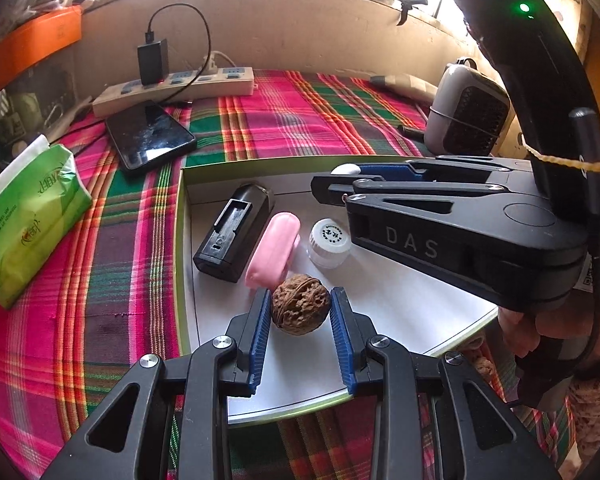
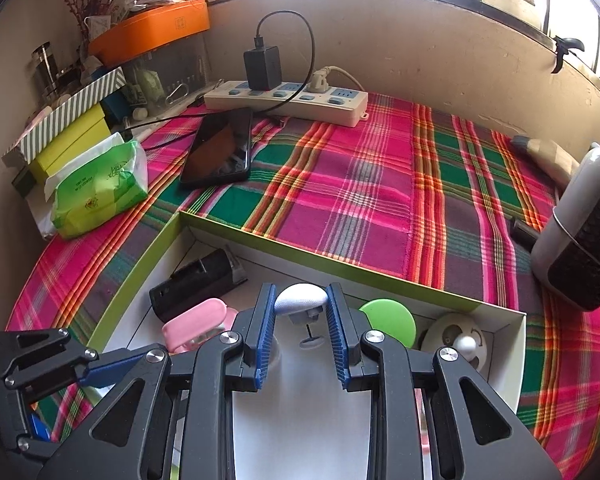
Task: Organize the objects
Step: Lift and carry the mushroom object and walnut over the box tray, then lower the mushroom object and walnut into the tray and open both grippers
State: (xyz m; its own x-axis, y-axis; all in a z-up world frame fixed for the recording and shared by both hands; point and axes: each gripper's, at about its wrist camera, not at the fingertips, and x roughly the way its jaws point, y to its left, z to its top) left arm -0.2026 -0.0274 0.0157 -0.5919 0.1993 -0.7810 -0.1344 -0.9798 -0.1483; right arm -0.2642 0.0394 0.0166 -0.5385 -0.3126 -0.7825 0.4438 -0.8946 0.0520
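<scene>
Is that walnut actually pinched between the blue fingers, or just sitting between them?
Touching. The left wrist view shows the walnut filling the space between the left gripper, both blue fingers meeting its sides with no gap visible.

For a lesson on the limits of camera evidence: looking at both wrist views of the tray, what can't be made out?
- Left wrist view: the walnut hides its contact with the tray.
- Left wrist view: the bottle cap's print is too small.
- Right wrist view: the white object has its sides covered by the right gripper pads; the green disc is partly hidden.
</scene>
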